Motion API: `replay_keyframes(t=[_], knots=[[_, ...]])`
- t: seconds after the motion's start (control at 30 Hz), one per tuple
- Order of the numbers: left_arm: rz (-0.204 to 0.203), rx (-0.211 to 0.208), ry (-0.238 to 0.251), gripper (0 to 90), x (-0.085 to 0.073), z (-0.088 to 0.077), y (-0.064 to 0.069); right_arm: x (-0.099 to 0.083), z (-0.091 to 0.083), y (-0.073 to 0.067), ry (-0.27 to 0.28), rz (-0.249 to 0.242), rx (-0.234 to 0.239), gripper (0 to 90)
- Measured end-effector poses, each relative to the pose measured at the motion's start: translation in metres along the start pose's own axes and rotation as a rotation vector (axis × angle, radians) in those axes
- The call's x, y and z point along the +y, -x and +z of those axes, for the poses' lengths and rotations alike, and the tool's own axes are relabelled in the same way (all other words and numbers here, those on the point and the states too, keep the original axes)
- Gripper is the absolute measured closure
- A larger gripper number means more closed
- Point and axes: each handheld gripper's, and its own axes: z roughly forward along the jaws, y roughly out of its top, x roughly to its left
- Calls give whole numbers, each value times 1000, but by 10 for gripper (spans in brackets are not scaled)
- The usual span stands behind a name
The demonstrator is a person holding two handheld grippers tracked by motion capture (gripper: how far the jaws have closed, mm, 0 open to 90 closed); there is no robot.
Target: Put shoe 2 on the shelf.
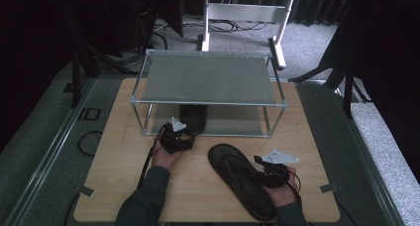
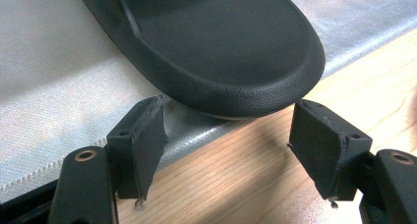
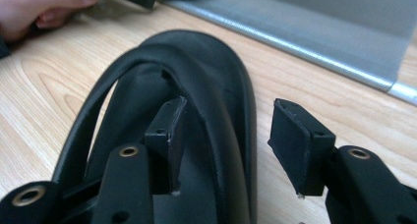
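Shelving a pair of black sandals, we appear halfway: one sandal lies on the rack's lower shelf at centre frame, our left claw apart around its heel, not pinching. The second sandal lies on the counter, lower right, our right claw apart astride its strap.

Left gripper and right gripper, jaws apart
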Motion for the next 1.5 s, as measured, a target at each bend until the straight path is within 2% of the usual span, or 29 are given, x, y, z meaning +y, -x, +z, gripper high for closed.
replay_keyframes(t=[0.3, 0.33, 0.37, 0.43, 0.8, 1.03, 1.3, 1.5], knots=[[0, 0, 0, 303, 0, 0, 0, -2, 13, -2, -58, -14, 3, 611], [0, 0, 0, 303, 0, 0, 0, -2, 13, -2, -64, -15, 4, 631], [0, 0, 0, 303, 0, 0, 0, -2, 14, -1, -67, -11, 6, 692], [0, 0, 0, 303, 0, 0, 0, -2, 14, -1, -67, -12, 11, 706], [0, 0, 0, 304, 0, 0, 0, 3, 12, 0, -53, -17, -5, 720], [1, 0, -1, 303, 0, 0, 0, 9, 13, 6, -33, 2, -19, 727], [1, 0, -1, 304, 0, 0, 0, 24, 16, 15, 7, 12, -50, 727], [0, 0, -1, 304, 0, 0, 0, 40, 29, 28, 29, 39, -91, 725]])
